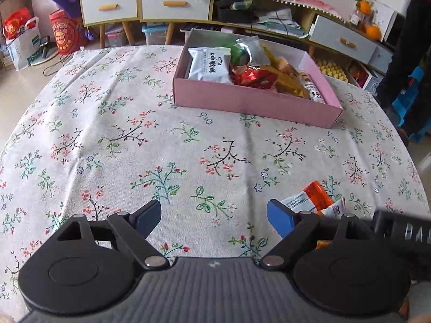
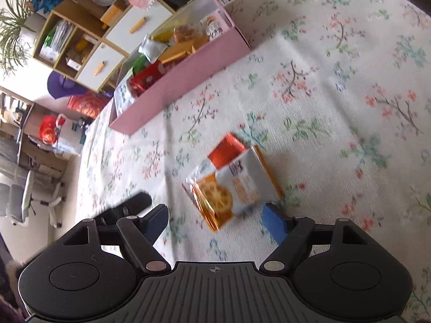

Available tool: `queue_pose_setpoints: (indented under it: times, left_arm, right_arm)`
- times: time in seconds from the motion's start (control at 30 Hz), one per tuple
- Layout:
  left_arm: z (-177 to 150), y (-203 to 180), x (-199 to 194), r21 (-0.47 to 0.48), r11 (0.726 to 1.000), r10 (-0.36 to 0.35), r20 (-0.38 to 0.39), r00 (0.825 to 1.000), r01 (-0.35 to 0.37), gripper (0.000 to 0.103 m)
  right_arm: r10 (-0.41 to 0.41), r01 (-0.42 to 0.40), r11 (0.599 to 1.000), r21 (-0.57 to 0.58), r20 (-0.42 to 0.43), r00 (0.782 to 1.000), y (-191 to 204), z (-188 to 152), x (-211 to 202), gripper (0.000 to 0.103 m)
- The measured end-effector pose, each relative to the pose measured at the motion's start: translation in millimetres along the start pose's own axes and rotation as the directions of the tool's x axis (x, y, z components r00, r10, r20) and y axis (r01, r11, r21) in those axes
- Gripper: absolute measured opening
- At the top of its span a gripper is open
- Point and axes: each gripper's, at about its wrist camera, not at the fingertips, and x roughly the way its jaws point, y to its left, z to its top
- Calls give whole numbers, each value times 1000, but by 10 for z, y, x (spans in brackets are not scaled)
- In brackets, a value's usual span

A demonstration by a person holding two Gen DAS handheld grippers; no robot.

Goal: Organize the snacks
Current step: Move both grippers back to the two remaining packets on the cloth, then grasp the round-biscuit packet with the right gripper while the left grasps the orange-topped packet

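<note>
A round table (image 1: 107,140) covered with a flowered cloth fills both views. Toward its far side sits a shallow pink box (image 1: 253,105), already loaded with snack packets: a white one, a red foil one, a green one and several yellow ones. Well apart from the box, on the bare cloth nearer the person, lie two loose snack packets (image 2: 237,183), an orange-and-white biscuit packet partly overlapping a smaller orange one. The right hand-held gripper (image 2: 215,220) hangs just above the near end of these packets, its blue pads spread wide and touching nothing. The left hand-held gripper (image 1: 214,218) hovers over empty cloth just beside them, likewise spread wide and empty. The step in hand looks like reaching for the last loose packets. The next move probably calls for lowering the right pads to either side of the biscuit packet and clenching before carrying it to the box.
</note>
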Motion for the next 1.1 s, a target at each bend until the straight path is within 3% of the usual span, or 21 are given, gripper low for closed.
queue_pose_setpoints:
  times: [0.17,0.33,0.47,0.8,0.9,1.0,1.1]
  left_arm:
    - [13,45,20,-29,1000,-11,-7,1000,11,84]
    - [15,84,23,-42,999,2,-16,1000,-3,83]
    - [16,151,46,-71,997,-12,-22,1000,11,84]
    - [45,140,125,-92,995,-40,-36,999,37,85]
    - [55,3,160,-40,998,-55,-37,998,53,85]
    - [55,-233,200,72,995,-74,-27,997,76,86]
    - [27,-489,266,224,969,-106,-12,994,106,92]
  right_arm:
    - [-32,32,999,-4,53,998,56,99,74,79]
    - [-101,115,987,-112,123,987,230,105,186,78]
    - [-145,172,973,-157,166,975,250,98,215,46]
    - [-94,112,990,-84,198,976,-16,120,-24,42]
    - [-86,102,993,-57,231,969,-93,135,-171,42]
    - [-80,96,994,-51,253,964,-132,155,-262,42]
    - [-86,101,994,-45,254,963,-164,153,-277,42]
